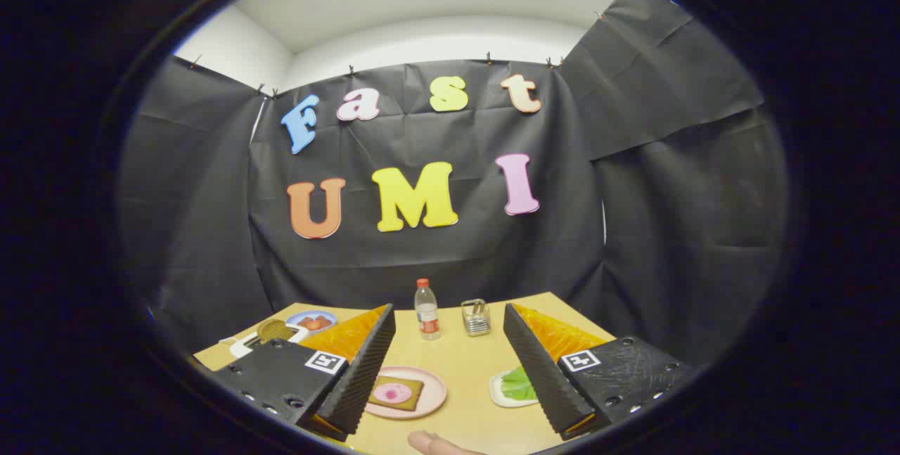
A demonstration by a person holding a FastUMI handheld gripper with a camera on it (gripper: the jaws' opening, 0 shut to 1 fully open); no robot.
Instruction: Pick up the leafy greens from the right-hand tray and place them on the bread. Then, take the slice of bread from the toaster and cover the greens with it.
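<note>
My gripper is open, raised above the near part of a wooden table, with nothing between its fingers. A pink plate lies between the fingers, close to the left one. On it rests a slice of bread with a pink round topping. The leafy greens lie on a small white tray, partly hidden by the right finger. A small metal toaster stands at the far side of the table, beyond the fingers; I cannot tell what it holds.
A clear bottle with a red cap stands left of the toaster. A blue plate with food and a white tray holding a round brownish item lie beyond the left finger. A fingertip shows at the table's near edge.
</note>
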